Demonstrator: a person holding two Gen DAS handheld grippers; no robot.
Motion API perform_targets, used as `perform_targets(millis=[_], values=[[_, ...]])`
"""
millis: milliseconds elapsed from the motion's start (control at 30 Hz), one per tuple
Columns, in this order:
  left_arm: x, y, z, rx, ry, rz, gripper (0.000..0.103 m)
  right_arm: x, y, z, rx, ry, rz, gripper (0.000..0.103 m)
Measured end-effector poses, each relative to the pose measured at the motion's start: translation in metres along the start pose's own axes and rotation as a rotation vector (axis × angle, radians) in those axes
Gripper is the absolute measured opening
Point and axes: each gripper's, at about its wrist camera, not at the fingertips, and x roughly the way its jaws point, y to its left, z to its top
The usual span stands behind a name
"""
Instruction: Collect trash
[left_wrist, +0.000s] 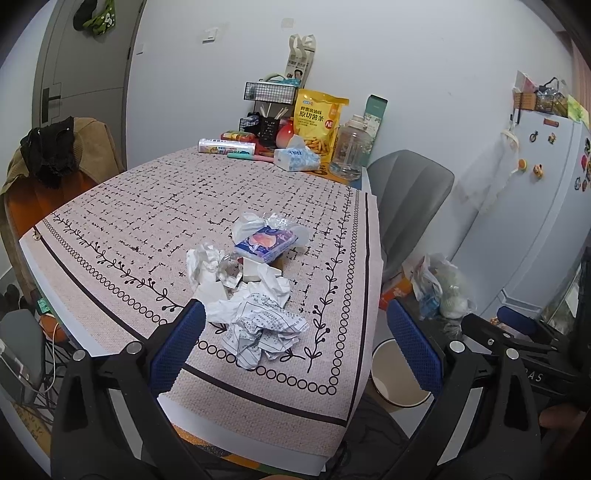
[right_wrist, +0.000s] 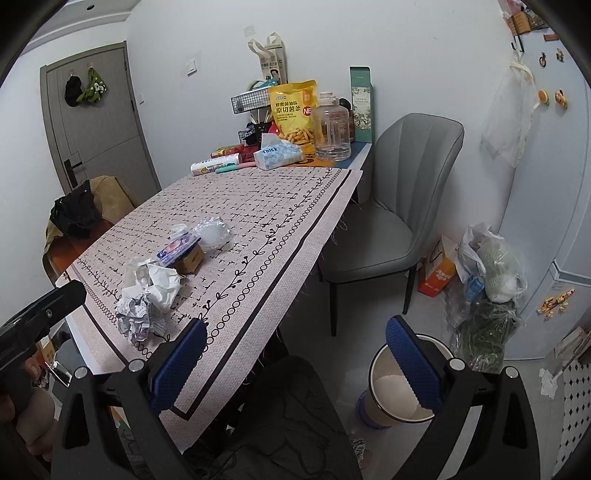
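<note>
Near tabletop edge — crumpled receipt closest to left tool, spread wide, empty. Right tool likewise agape over bin — pinch paper's bulk, not cloth.

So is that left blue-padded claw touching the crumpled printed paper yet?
Apart. In the left wrist view the open left gripper hovers short of the crumpled printed paper.

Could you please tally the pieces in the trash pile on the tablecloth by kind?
Crumpled printed paper: 1
Crumpled white tissue or paper wads: 2
Blue and purple wrapper pack: 1
Small cardboard box: 1
Clear plastic wrapping: 1
Total: 6, as far as the overlapping pile shows.
</note>
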Motion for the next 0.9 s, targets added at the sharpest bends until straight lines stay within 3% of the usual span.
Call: perform_targets(millis=[900], values=[[-0.003,0.0039,-0.0008,-0.018,-0.015,-0.004,0.097,0.0029,0.003,-0.001,-0.005,-0.006,-0.001,0.095]])
